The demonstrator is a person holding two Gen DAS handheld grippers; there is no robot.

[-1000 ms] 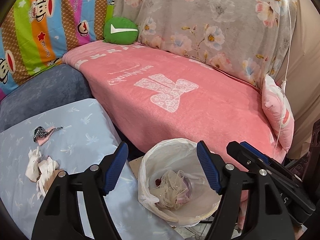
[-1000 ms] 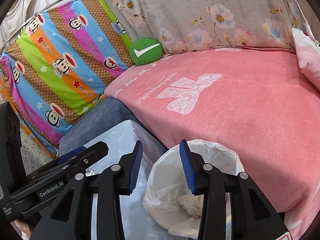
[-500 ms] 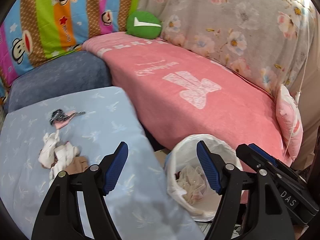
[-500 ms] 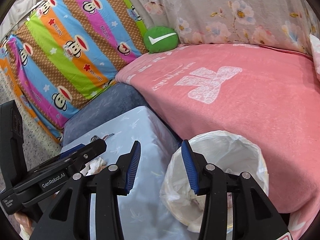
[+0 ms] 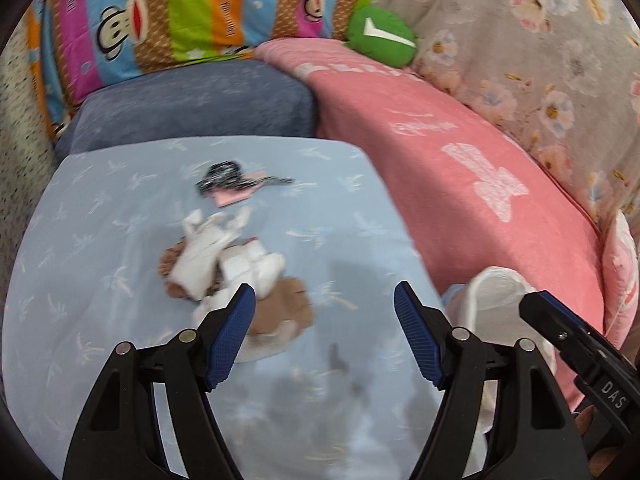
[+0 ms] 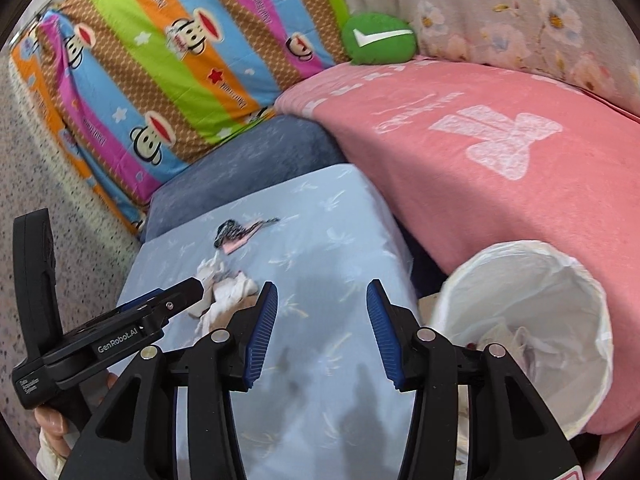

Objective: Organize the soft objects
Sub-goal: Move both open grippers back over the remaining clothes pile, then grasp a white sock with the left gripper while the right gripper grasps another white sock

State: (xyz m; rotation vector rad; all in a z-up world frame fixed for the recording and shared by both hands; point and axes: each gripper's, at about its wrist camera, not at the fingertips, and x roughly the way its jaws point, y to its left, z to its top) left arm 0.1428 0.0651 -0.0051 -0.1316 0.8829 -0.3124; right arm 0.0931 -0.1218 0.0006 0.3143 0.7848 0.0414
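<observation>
Hovering both empty tongs, left tongs [image 5: 324, 312] wide, right tongs [image 6: 322, 314] opening, over white and brown rags [image 5: 236, 264] on blue table [image 5: 100, 240]; light, limp, pinch a bunched fold

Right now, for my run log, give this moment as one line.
left tongs: open, empty | right tongs: opening, empty | white and brown scraps: on blue cushion

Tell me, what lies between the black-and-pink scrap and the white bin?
Only bare light-blue sheet, seen in the right wrist view, between the black-and-pink scrap and the white bin.
</observation>
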